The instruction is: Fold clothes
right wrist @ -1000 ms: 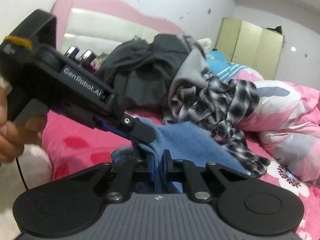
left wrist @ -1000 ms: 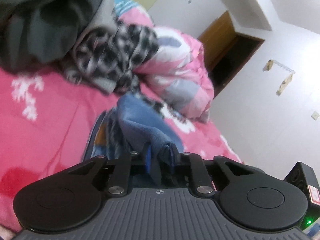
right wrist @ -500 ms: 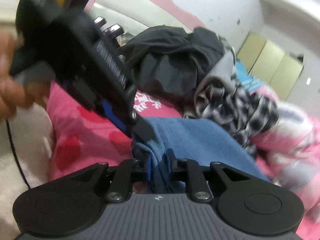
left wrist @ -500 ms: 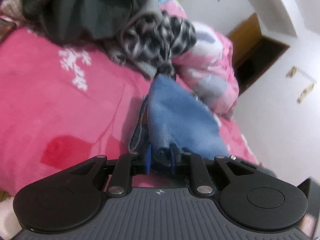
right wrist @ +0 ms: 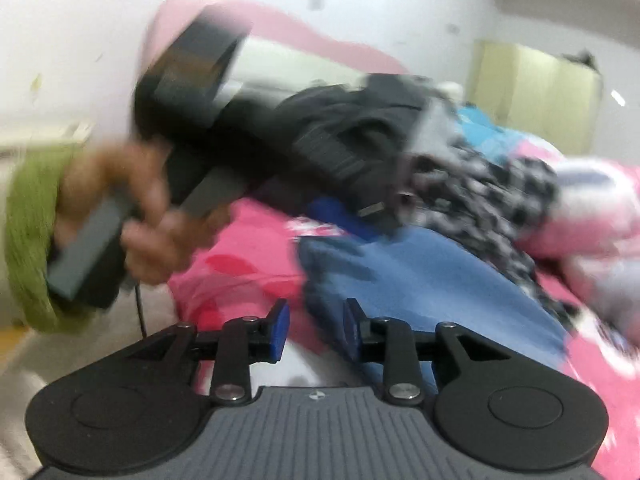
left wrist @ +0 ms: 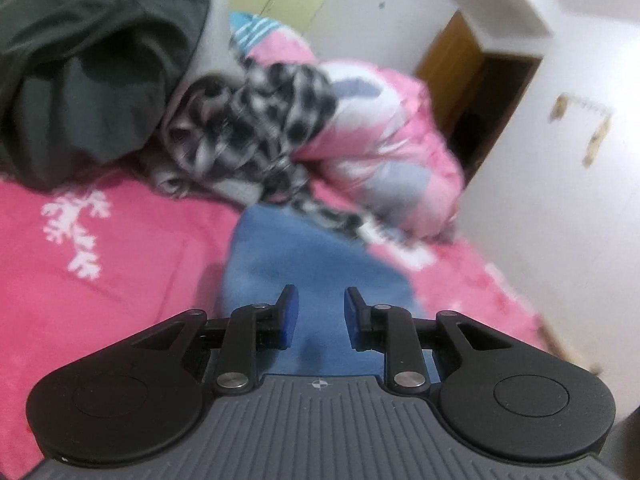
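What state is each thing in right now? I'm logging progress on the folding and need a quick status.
blue garment: lying on the bed, released, no pad pressing it.
left gripper: open, jaws just opened.
right gripper: open, jaws just opened, nothing gripped.
dark grey garment: crumpled in a pile, unfolded.
checked garment: bunched up, unfolded.
pink quilt: heaped at the far side.
wooden door: open.

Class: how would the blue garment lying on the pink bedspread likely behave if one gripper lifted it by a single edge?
The blue garment would probably droop and unfold, since it lies soft and flat on the bedspread. Its fleecy-looking surface suggests a non-slip grip. It looks fairly light.
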A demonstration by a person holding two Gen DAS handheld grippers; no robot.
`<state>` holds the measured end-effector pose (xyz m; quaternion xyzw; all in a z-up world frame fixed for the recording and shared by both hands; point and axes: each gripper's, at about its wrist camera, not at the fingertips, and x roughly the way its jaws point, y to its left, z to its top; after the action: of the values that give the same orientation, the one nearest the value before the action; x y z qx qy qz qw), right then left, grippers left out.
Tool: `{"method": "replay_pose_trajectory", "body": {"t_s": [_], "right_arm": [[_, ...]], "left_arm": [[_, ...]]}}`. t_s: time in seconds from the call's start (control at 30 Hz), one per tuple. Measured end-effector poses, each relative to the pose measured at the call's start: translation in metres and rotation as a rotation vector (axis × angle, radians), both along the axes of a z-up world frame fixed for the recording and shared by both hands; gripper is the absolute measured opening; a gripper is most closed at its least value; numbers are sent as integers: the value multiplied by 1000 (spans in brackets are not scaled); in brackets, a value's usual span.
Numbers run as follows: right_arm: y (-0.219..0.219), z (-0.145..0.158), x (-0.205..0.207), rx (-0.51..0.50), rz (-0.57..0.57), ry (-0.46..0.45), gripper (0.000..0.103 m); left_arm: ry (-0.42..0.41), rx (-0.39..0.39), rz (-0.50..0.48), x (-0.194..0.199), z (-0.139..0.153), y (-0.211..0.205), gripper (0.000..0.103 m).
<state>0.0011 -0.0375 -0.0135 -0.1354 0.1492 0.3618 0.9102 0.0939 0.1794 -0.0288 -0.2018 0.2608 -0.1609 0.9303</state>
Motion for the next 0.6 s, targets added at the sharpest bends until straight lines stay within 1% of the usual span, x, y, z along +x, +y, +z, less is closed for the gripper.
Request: {"method": "replay_pose_trajectory", "body": {"t_s": [0.03,0.07,0.13,0.17,0.23,0.3,0.33,0.4,0.43,0.47,0.5,0.6], "right_arm": [[-16,8,5,53,-50,11,30],[-33,17,12,110,-103,19,30],[-65,33,25,225,-208,37,22],[-82,41,31,282,-261,46,22],[-97,47,43,342,-307,55,18],[-95,38,50,328,-300,87,18],[-91,24,54,287,-298,136,18],[-78,-16,62,170,-298,267,18],[-77,-33,61,168,-303,295,17],[-79,-47,59,195,-312,303,17],[-79,-48,60,196,-316,314,17],[-80,-27,67,160,-317,328,17]], "left_arm": [[14,4,10,1,-6,1,24],[25,-9,20,3,-11,4,23],[34,-46,32,2,-17,10,23],[36,-60,38,1,-19,13,21],[40,-48,53,2,-20,13,19],[40,-15,69,2,-20,9,16],[39,-1,76,1,-20,8,16],[34,17,88,1,-22,6,16],[33,21,94,1,-23,5,15],[32,25,100,1,-24,4,15],[31,29,104,1,-25,3,15],[27,27,117,1,-27,4,16]]}}
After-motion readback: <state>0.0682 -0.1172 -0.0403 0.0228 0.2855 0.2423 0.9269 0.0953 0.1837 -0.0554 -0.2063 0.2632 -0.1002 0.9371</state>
